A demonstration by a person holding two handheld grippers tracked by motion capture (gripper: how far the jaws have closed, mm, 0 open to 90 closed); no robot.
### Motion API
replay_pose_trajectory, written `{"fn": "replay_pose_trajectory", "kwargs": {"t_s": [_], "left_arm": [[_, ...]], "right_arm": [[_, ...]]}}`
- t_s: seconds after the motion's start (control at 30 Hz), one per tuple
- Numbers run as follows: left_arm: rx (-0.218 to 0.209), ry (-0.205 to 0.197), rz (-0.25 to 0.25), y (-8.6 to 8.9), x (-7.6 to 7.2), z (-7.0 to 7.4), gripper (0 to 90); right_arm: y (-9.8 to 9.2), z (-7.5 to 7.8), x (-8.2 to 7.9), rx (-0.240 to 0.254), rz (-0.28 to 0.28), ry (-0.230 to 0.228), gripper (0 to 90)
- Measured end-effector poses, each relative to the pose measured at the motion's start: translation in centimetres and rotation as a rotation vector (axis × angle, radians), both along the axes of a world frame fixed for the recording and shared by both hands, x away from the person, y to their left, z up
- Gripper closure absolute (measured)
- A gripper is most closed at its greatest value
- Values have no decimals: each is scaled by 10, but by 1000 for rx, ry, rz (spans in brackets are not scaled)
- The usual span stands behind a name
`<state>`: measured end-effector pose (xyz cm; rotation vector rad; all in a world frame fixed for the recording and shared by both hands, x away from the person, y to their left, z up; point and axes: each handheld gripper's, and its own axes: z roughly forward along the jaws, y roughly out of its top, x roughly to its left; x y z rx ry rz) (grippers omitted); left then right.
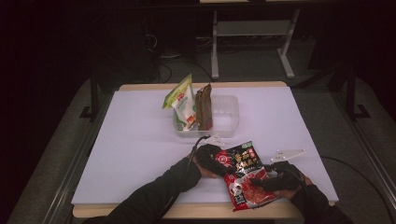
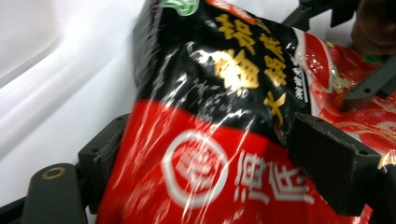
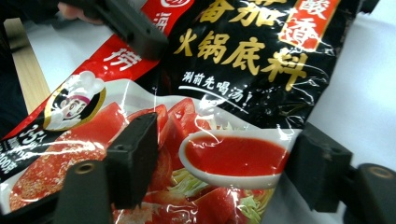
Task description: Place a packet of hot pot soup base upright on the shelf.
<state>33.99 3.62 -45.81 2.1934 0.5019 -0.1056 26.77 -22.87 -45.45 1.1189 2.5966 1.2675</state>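
A glossy red-and-black hotpot soup base packet (image 1: 245,175) lies flat near the table's front edge, its black end pointing towards the bin. My left gripper (image 1: 220,160) reaches its upper left corner from the left. In the left gripper view the packet (image 2: 201,163) runs between the spread jaws of that gripper (image 2: 210,126), over one pad and under the other, uncrumpled. My right gripper (image 1: 261,182) comes in from the right over the packet's lower half. Its jaws (image 3: 229,128) straddle the packet (image 3: 243,56), one pad lying on the printed face and one at its edge.
A clear plastic bin (image 1: 229,116) stands at the middle back of the white table (image 1: 140,140). A green-and-white bag (image 1: 184,100) and a brown bag (image 1: 204,107) stand upright in the bin's left part. The wooden front edge (image 1: 187,212) lies close below the packet.
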Motion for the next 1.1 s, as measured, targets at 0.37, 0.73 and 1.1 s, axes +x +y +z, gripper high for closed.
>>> {"fn": "replay_pose_trajectory", "kwargs": {"t_s": [0.37,0.73,1.1], "left_arm": [[-59,5,59,8,2,0,475],[-112,-88,56,27,6,8,870],[-101,-171,79,33,6,13,881]], "right_arm": [[-4,2,-1,23,-23,-34,526],[-6,4,-1,56,-26,-78,575],[-9,6,6,29,37,7,347]]}}
